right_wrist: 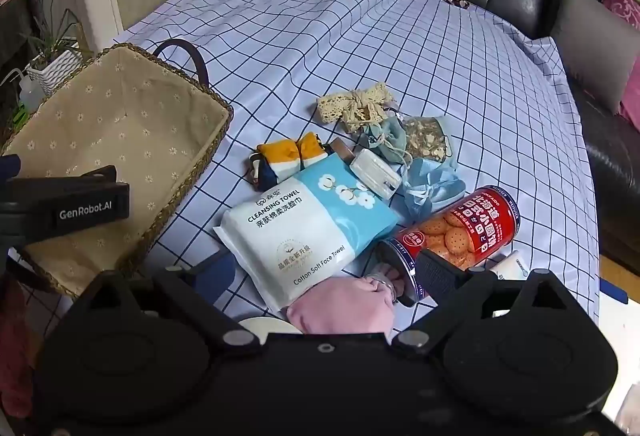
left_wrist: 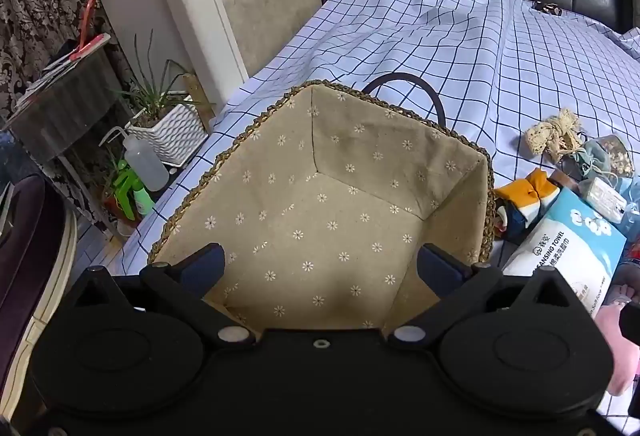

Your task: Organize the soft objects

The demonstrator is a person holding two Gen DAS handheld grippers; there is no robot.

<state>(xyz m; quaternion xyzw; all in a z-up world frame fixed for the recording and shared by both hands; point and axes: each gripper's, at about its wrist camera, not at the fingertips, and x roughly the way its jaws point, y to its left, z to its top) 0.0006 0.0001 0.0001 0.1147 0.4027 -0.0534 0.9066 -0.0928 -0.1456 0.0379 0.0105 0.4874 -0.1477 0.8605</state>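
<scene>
Woven basket, fabric-lined, is filling the left view's centre | we are holding left gripper released above it | right gripper, fingers spread, is hovering over pink cloth, lower centre

Right gripper spread wide above pink cloth; cleansing towel pack lies beside biscuit can; lined basket holds nothing.
</scene>
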